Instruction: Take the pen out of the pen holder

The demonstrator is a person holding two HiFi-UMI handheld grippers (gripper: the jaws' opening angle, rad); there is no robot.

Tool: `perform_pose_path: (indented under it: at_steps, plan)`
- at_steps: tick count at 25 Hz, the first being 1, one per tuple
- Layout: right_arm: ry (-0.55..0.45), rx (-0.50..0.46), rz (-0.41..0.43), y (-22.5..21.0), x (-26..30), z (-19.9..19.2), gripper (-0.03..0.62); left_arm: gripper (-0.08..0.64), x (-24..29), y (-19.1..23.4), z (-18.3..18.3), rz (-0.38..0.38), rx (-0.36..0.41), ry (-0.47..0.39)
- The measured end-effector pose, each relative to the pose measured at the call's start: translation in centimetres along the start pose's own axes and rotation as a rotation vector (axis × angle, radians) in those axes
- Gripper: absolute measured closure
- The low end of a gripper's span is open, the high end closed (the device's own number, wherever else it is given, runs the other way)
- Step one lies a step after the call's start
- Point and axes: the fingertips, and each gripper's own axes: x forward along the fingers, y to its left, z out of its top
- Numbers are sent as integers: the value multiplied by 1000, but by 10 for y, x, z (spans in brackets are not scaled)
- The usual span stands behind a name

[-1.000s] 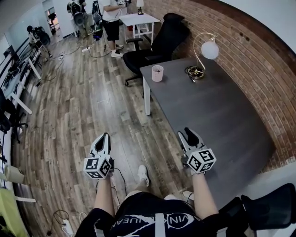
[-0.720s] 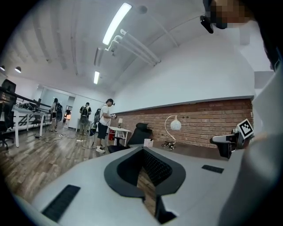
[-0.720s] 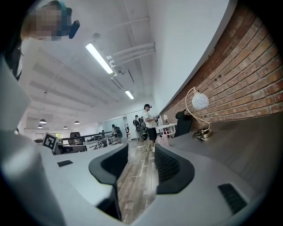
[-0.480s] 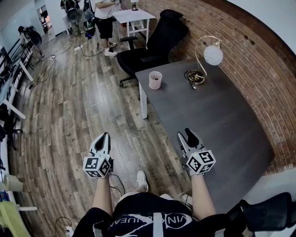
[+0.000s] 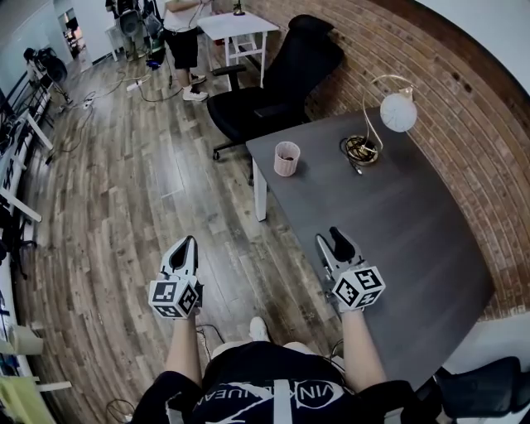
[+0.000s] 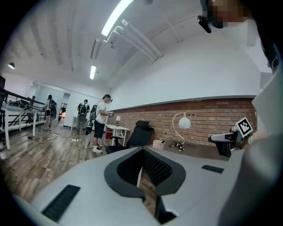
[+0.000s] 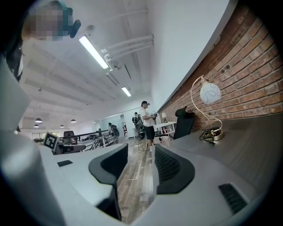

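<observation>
The pen holder, a small pink cup (image 5: 286,157), stands near the far left corner of the grey table (image 5: 389,224); the left gripper view shows it far off (image 6: 158,143). I cannot make out a pen in it from here. My left gripper (image 5: 185,246) hangs over the wooden floor, left of the table, its jaws almost together with nothing between them. My right gripper (image 5: 333,241) is over the table's near left edge with its jaws apart and empty. Both point forward and are well short of the cup.
A gold desk lamp with a white globe (image 5: 397,112) stands on the table right of the cup. A black office chair (image 5: 281,83) sits behind the table. Further back are a white side table (image 5: 236,25) and a standing person (image 5: 182,33). A brick wall runs along the right.
The whole view has come closer to the table: cup and lamp sit lower and larger in the head view. Both grippers keep the same place in the frame.
</observation>
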Motion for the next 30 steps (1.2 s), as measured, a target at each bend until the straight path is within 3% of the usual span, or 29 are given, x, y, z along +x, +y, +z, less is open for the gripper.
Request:
perform_pose_path:
  at_steps: [18, 24, 30]
  plan:
    - [60, -9, 6, -33, 100, -15, 416, 546, 80, 41, -18, -21, -16, 36]
    - [75, -39, 45, -45, 156, -9, 416, 546, 123, 66, -10, 6, -23, 35]
    - [101, -65, 61, -61, 199, -10, 416, 546, 169, 75, -3, -16, -17, 38]
